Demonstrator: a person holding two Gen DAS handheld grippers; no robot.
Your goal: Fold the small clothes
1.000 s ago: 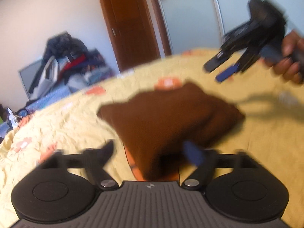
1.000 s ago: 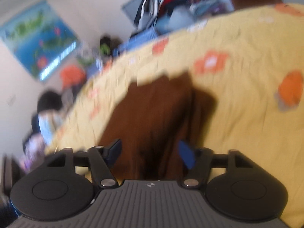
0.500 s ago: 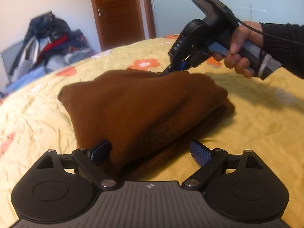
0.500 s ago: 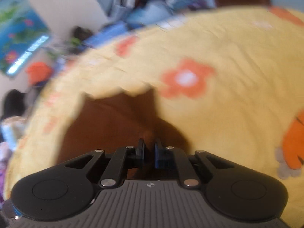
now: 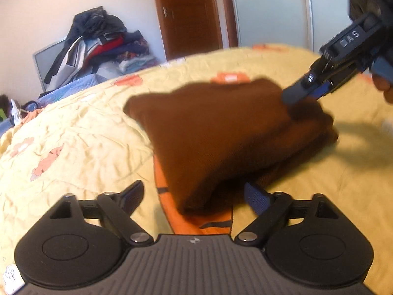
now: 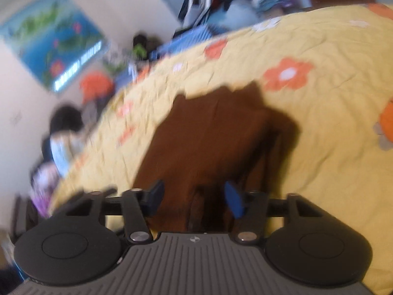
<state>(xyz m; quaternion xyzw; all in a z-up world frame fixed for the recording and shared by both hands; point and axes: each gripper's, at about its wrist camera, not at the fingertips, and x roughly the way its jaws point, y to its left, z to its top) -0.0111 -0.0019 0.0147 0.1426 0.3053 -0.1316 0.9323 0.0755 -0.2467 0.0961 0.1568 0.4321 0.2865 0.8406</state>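
Brown knit garment (image 5: 221, 132), small, folded into a thick layered bundle. Lying flat on the yellow flowered bedspread (image 5: 73, 132), its folded edges showing.

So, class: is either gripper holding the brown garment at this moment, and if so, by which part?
Nothing is held. The left gripper and right gripper are both open over the folded brown garment, which lies on the yellow bedspread.

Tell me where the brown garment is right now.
The brown garment lies folded on the yellow floral bedspread, centre of the left wrist view, just ahead of the open left gripper, with the right gripper at its far right corner.
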